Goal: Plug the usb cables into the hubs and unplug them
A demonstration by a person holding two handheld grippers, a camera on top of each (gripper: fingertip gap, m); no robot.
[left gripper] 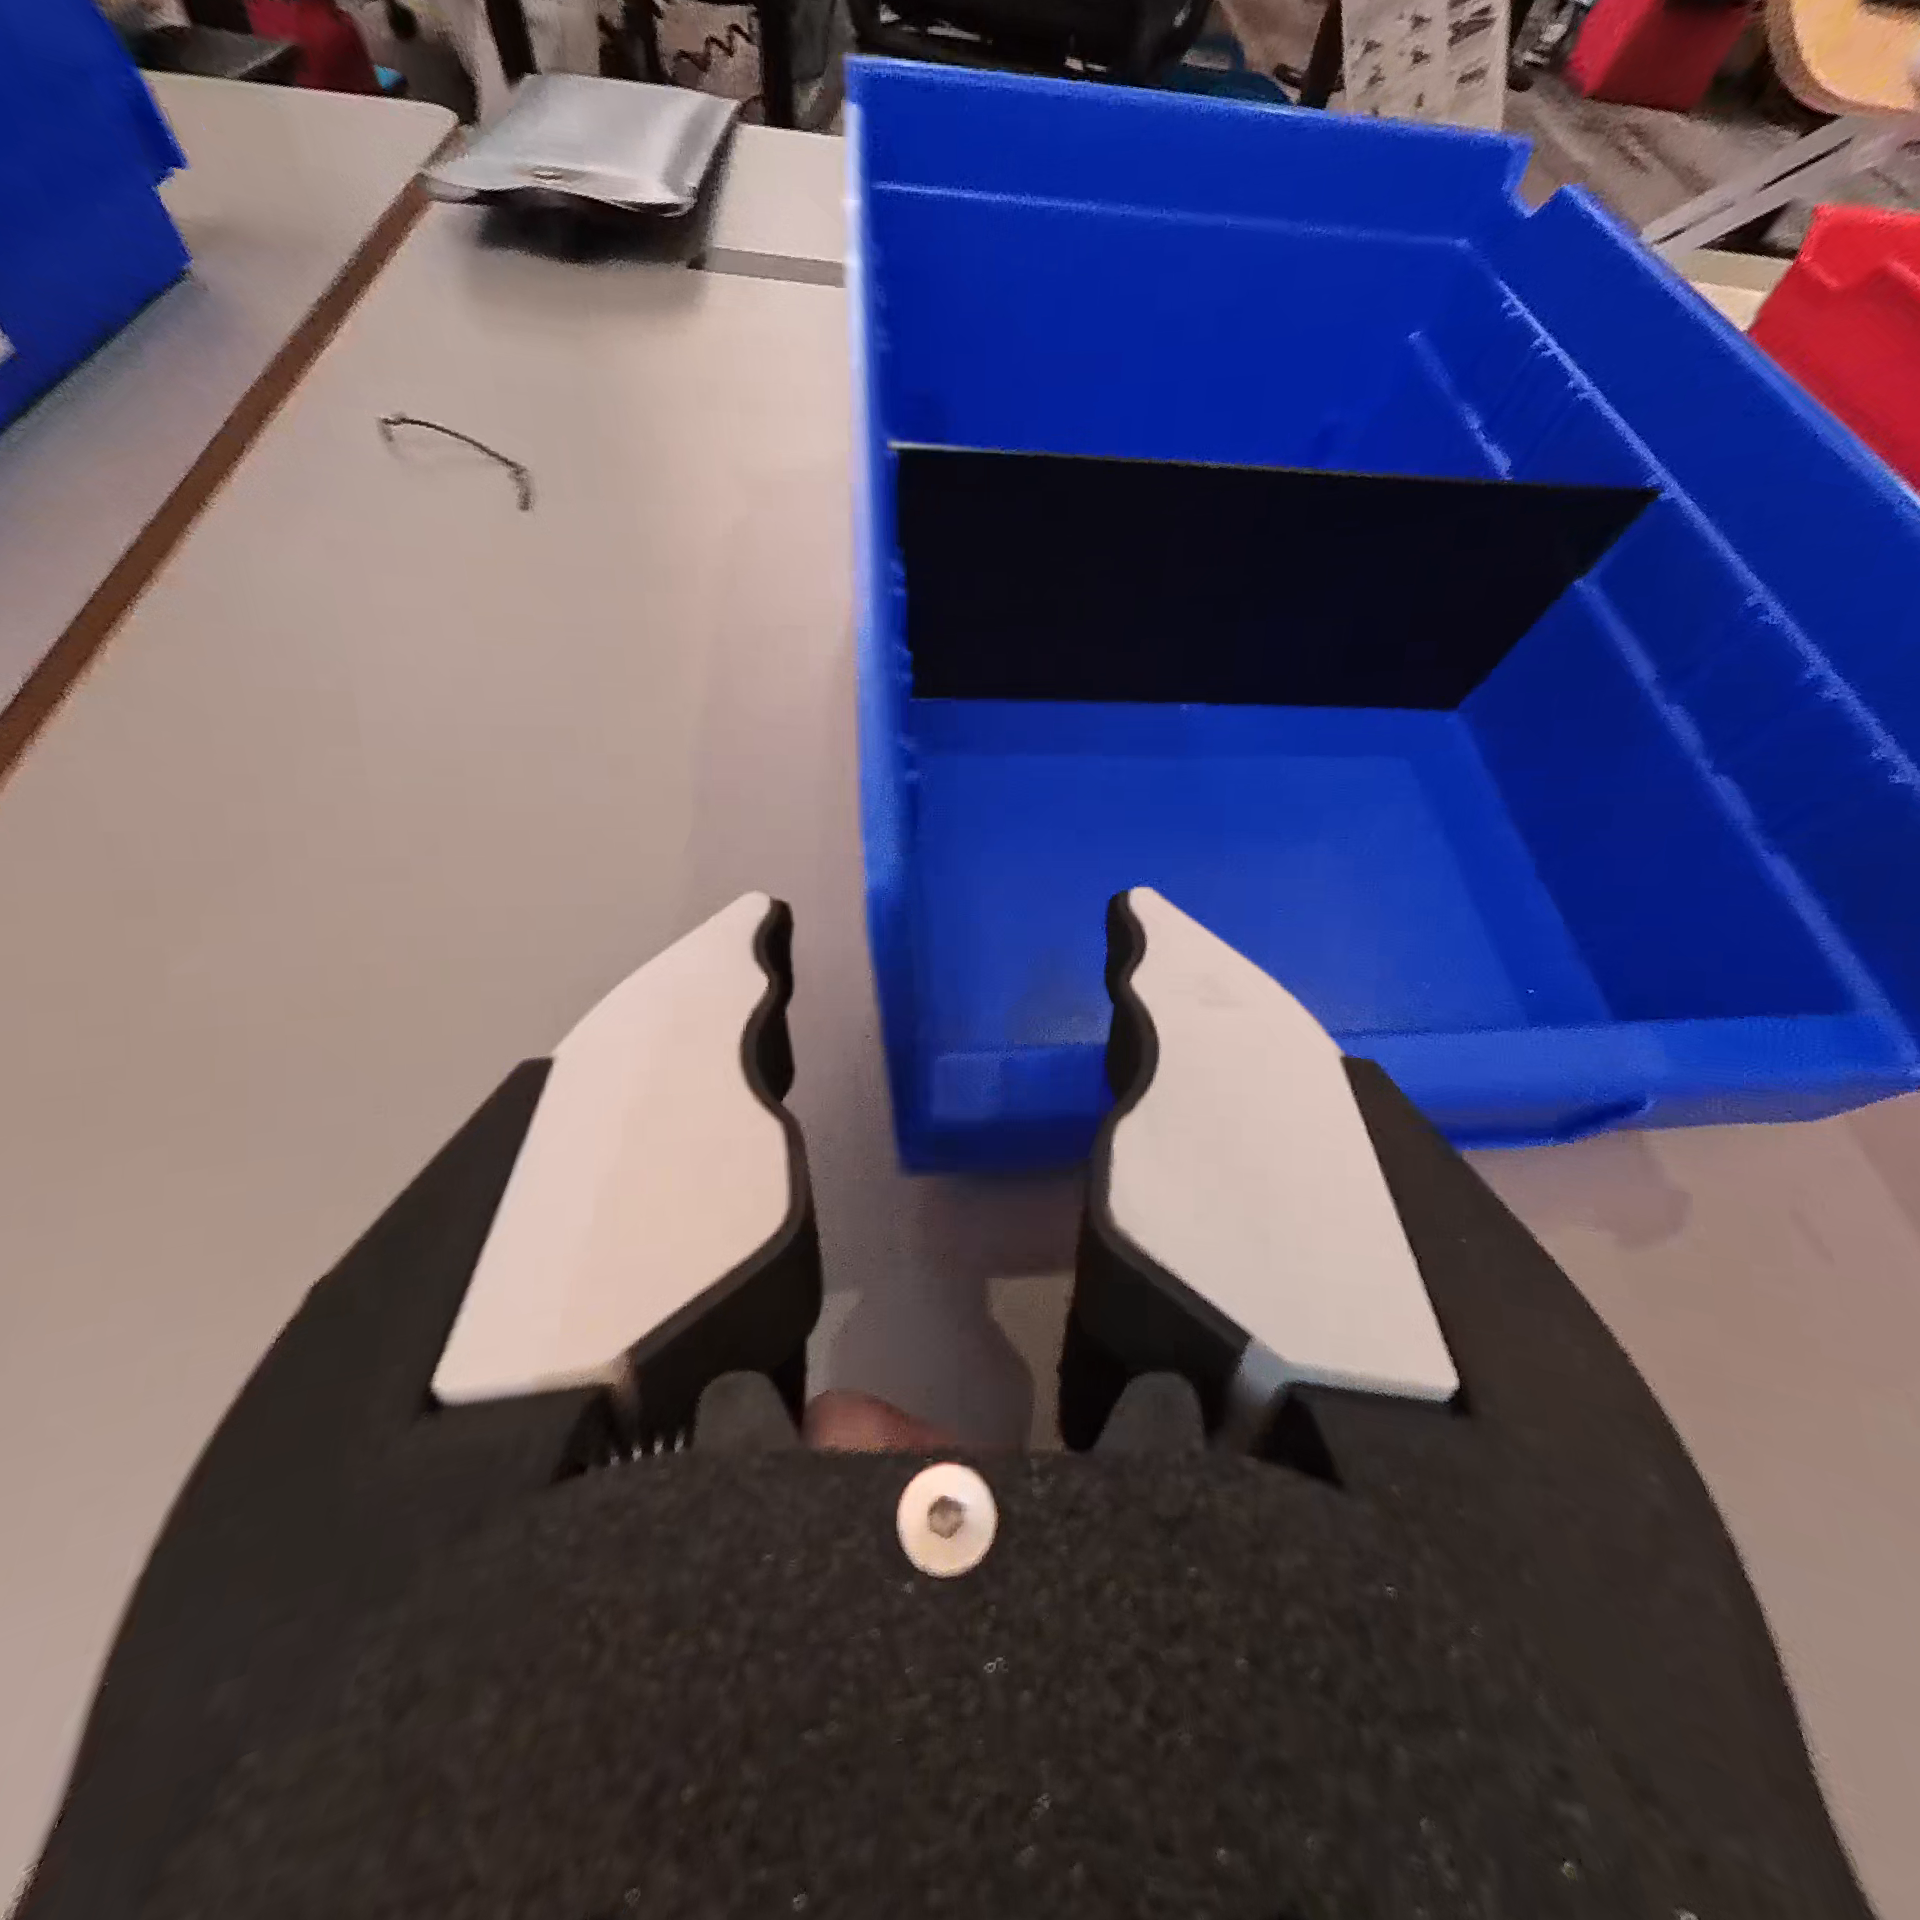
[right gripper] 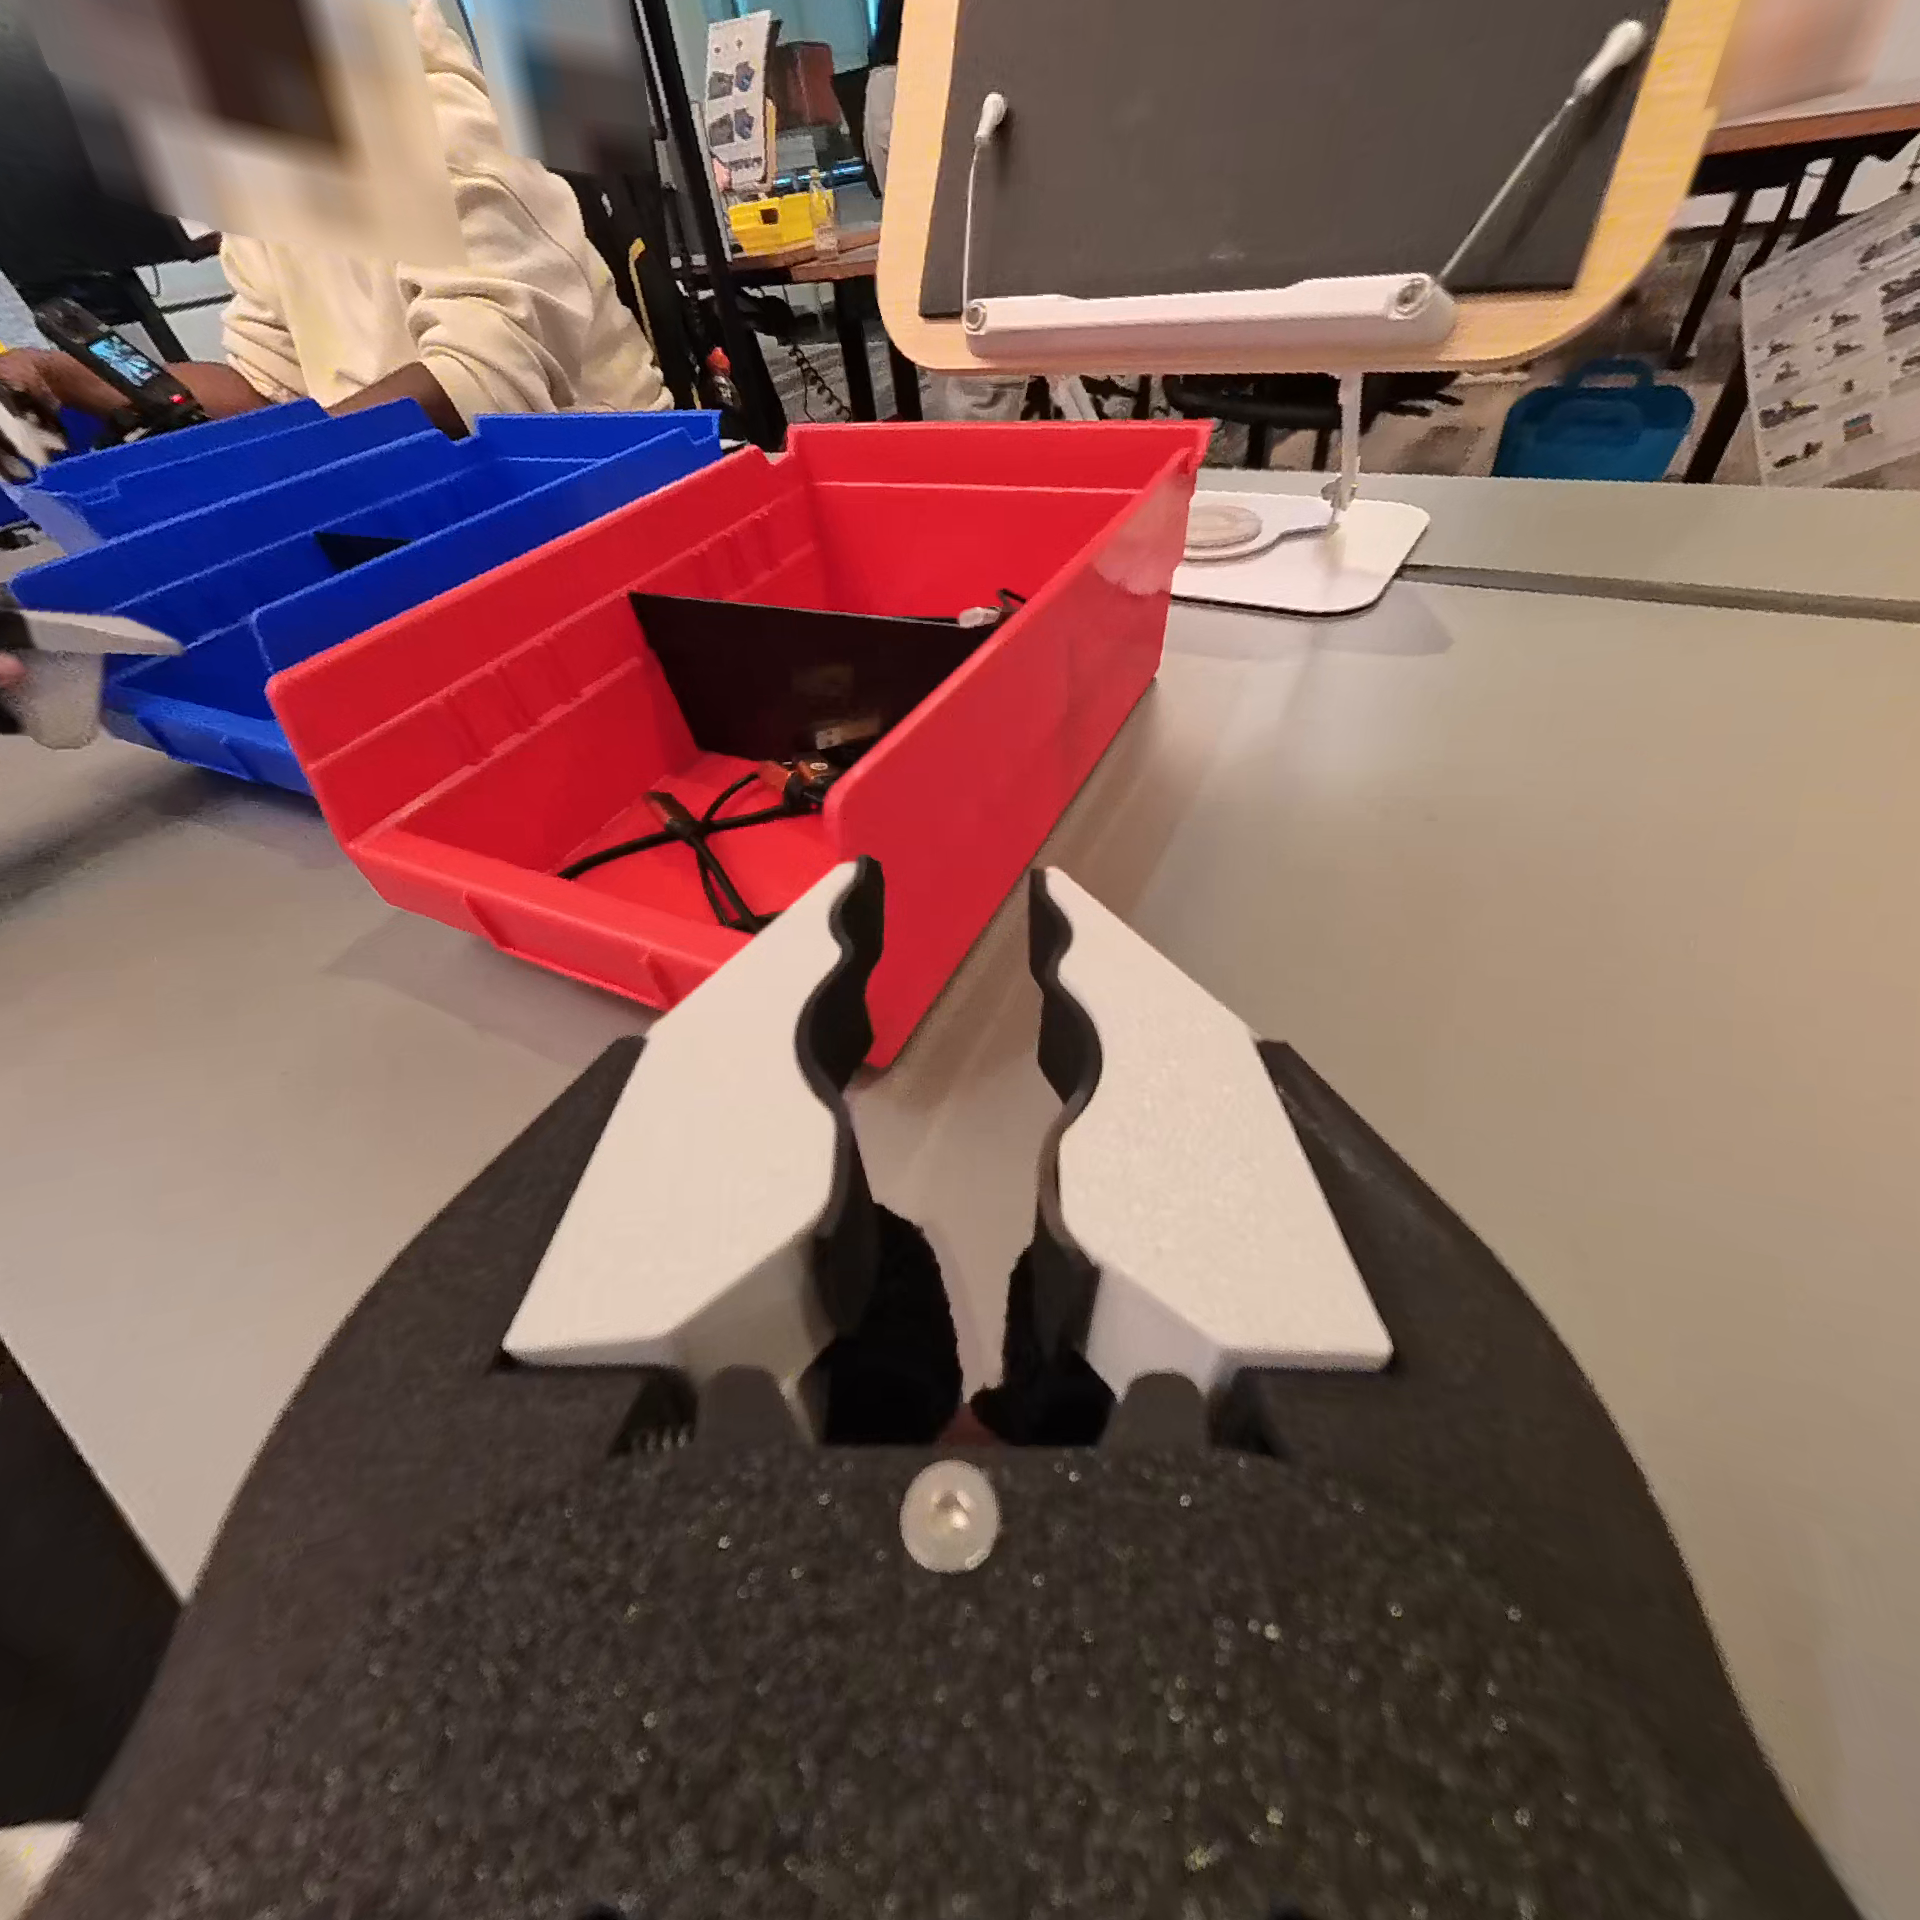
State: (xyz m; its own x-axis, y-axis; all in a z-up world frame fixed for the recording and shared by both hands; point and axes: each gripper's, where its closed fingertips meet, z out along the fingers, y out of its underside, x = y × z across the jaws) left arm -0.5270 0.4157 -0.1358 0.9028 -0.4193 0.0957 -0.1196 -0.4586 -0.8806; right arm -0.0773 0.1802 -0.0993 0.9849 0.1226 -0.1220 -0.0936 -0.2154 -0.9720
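Looking along the left hand-held gripper (left gripper: 948,914), its two fingers stand well apart with nothing between them, poised above the grey surface (left gripper: 416,831) at the near left corner of a blue bin (left gripper: 1714,582). The right fingertip shows over the bin's near compartment, the left one over bare surface. A black divider (left gripper: 1226,582) stands upright across the bin, splitting it into a near and a far compartment; both look bare. Farther off on the surface lie a bent piece of thin wire (left gripper: 457,452) and a dark grey pouch (left gripper: 592,145). A red bin (left gripper: 1860,312) shows at the right edge.

From the right wrist view, the right hand-held gripper (right gripper: 954,883) has its fingers a narrow gap apart, gripping nothing, just beside the near corner of the red bin (right gripper: 997,748). That bin has a black divider (right gripper: 790,665) too, and black cables with orange plugs (right gripper: 717,821) lie in its near compartment. The blue bin (right gripper: 208,623) sits touching the red one's far side, with the left hand-held gripper's tip (right gripper: 94,634) over it. Behind stand a wood-framed board on a white stand (right gripper: 1247,208) and a person in a cream top (right gripper: 447,281).
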